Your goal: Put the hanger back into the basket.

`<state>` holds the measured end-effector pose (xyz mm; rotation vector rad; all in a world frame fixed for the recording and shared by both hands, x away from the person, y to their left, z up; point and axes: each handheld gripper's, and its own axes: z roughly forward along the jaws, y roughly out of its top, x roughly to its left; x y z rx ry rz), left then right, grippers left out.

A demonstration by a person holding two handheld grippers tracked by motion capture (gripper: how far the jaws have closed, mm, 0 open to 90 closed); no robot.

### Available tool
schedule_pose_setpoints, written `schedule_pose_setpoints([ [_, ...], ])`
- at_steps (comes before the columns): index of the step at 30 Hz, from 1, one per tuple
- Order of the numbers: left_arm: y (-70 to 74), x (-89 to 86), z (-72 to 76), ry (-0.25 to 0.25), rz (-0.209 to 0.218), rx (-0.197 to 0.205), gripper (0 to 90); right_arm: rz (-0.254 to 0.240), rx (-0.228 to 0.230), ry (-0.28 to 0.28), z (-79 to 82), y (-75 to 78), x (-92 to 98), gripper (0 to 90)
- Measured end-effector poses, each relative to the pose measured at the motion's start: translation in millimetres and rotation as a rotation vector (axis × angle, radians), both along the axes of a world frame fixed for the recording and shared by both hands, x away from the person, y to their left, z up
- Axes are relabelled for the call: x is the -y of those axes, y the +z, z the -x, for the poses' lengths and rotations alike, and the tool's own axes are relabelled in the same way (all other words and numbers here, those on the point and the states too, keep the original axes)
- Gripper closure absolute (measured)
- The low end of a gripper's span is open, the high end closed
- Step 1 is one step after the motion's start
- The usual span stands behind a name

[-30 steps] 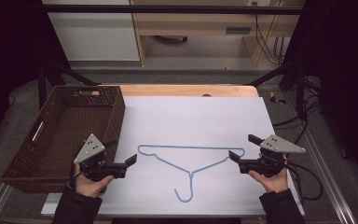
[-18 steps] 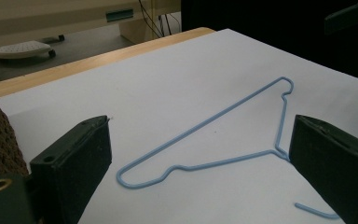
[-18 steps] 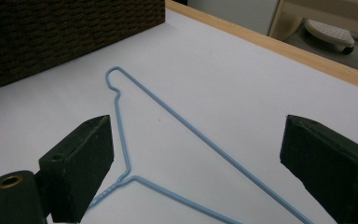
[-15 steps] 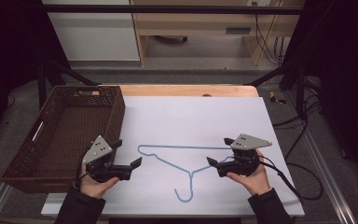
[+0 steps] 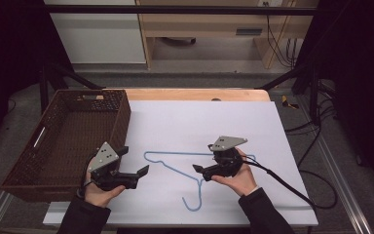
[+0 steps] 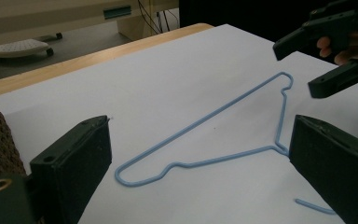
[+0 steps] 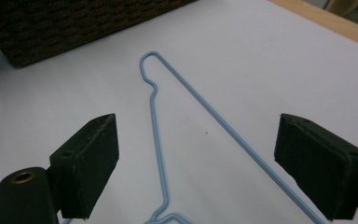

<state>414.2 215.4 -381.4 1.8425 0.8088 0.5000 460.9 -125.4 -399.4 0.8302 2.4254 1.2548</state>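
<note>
right gripper (image 5: 198, 168) moved inward over thin blue wire hanger (image 5: 175, 166) | both grippers' fingers released | woven basket (image 5: 53, 146) left

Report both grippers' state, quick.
Left gripper: open, holding nothing, beside the blue hanger.
Right gripper: open, holding nothing, over the hanger.

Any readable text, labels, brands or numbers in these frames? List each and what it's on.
No readable text in any view.
The blue wire hanger, brown woven basket, white table sheet and both grippers, left and right, carry no visible lettering.
The strip on the background shelf is too blurred to tell.
</note>
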Motion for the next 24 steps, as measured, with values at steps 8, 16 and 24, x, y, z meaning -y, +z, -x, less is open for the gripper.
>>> schedule_pose_setpoints([
  [8,0.7,0.5,0.8,-0.003,0.006,0.000,5.5,0.040,-0.049,0.029,-8.4,-22.4,-19.6,21.3],
  [16,1.3,1.0,1.3,-0.008,0.005,0.002,5.5,0.082,-0.100,0.051,-9.1,-37.1,-27.2,31.9],
  [24,2.0,1.3,1.4,-0.010,0.003,0.004,5.5,0.134,-0.147,0.073,-11.5,-54.8,-34.9,47.1],
])
